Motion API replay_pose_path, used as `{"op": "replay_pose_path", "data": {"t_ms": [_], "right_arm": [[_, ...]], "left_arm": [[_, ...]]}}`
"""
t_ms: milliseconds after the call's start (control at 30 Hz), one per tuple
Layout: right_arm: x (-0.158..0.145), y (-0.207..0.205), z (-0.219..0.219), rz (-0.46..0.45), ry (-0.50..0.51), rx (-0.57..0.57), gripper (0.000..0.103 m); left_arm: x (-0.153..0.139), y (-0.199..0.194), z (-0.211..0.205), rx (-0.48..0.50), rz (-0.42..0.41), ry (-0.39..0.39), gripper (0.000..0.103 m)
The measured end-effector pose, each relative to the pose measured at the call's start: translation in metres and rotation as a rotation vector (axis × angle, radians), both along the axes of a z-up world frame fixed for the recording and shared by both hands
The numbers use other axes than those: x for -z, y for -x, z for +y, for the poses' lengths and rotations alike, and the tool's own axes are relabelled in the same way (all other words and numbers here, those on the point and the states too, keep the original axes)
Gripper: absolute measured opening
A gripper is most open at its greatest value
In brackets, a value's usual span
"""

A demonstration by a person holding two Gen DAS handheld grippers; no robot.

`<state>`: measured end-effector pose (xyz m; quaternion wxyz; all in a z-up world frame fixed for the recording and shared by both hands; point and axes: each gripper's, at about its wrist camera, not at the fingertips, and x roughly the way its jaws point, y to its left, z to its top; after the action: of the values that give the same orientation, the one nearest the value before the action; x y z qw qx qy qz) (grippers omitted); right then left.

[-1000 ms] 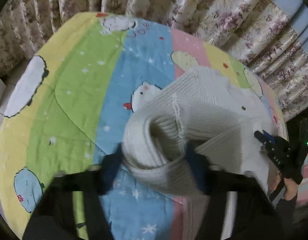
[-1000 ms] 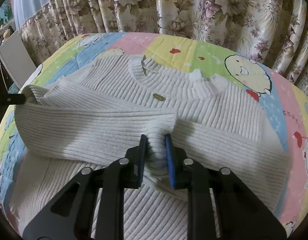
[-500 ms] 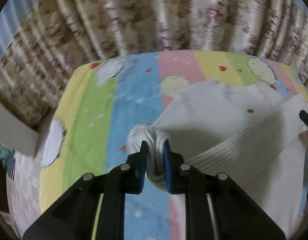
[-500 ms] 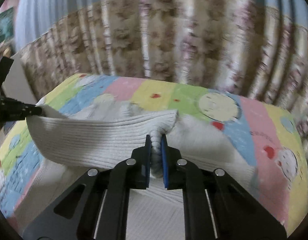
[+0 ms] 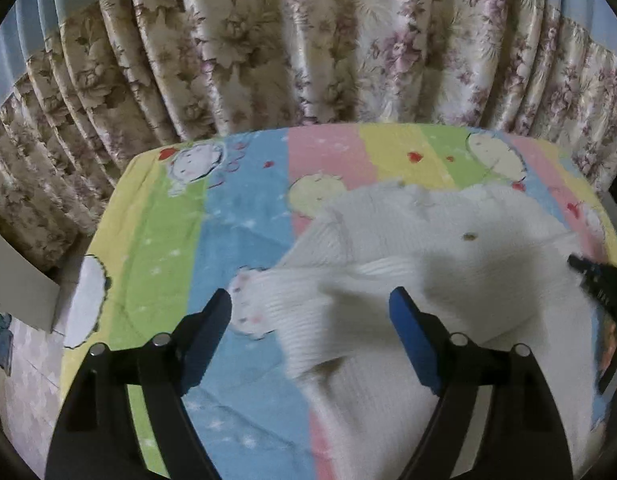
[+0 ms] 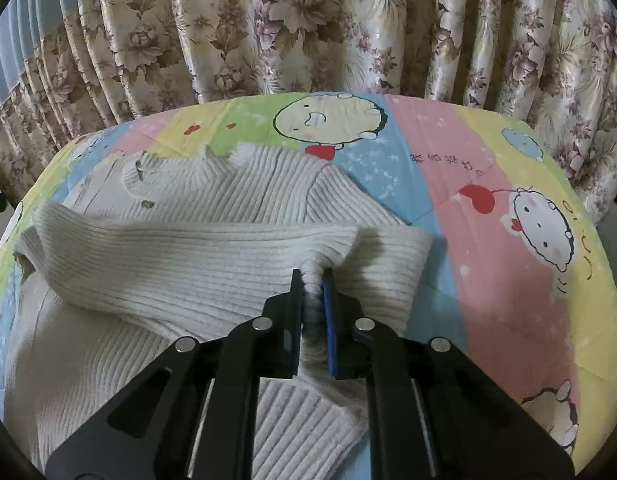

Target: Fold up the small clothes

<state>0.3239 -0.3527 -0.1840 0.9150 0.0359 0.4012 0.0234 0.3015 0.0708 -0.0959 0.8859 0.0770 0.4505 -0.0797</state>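
mid sleeve-fold on the white sweater [image 6: 156, 264] lying on the cartoon bedspread [image 6: 488, 208]: my left gripper [image 5: 308, 316] jaws just popped open w/ nothing pinched, right gripper [image 6: 312, 292] clamped on the fold, next imo lay it flat & release
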Motion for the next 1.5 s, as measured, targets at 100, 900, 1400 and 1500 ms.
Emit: {"op": "replay_pose_path", "data": {"t_ms": [100, 900, 1400, 1500], "right_arm": [[0.001, -0.001, 0.000, 0.003, -0.001, -0.001, 0.011], [-0.003, 0.019, -0.034, -0.015, -0.011, 0.066, 0.032], [0.000, 0.008, -0.007, -0.043, 0.236, -0.051, 0.045], [0.008, 0.009, -0.035, -0.035, 0.171, -0.010, 0.047]], "left_arm": [[0.022, -0.014, 0.012, -0.004, 0.068, -0.007, 0.075], [0.052, -0.035, 0.007, -0.082, 0.058, -0.126, 0.007], [0.074, -0.025, -0.063, 0.055, -0.068, -0.263, 0.087], [0.079, -0.025, -0.043, 0.044, -0.043, -0.174, 0.088]]}}
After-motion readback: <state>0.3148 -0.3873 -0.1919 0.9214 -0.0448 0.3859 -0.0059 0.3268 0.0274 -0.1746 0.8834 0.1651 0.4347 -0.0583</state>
